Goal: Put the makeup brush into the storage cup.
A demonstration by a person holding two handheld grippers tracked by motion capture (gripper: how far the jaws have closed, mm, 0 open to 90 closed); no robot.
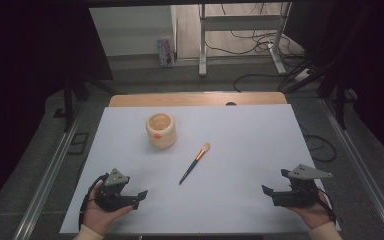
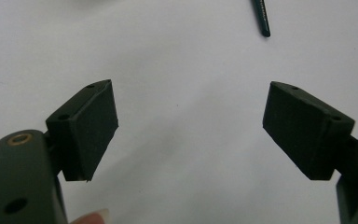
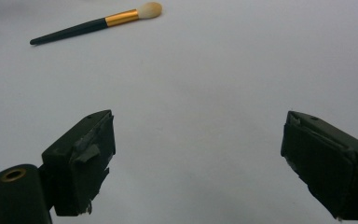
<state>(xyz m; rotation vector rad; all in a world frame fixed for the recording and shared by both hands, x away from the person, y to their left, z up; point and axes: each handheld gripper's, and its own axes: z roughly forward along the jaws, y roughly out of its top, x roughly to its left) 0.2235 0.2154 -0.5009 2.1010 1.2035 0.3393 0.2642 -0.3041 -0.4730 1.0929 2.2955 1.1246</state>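
target: black-handled makeup brush with gold ferrule (image 1: 195, 163) | axis: bristles toward cream ceramic cup (image 1: 161, 130) | nearer: left hand-held gripper (image 1: 139, 196) | left and right hand-held gripper (image 1: 270, 194): jaws open, empty

On the bench (image 1: 260, 150) in front of me, the brush (image 1: 195, 163) lies near the middle, its head toward one o'clock and its handle tip toward seven. The cup (image 1: 161, 130) stands at ten o'clock from the brush, apart from it. My left gripper (image 1: 136, 197) sits at eight o'clock from the brush, my right gripper (image 1: 271, 191) at four o'clock, both well apart from it, nothing between their fingers.
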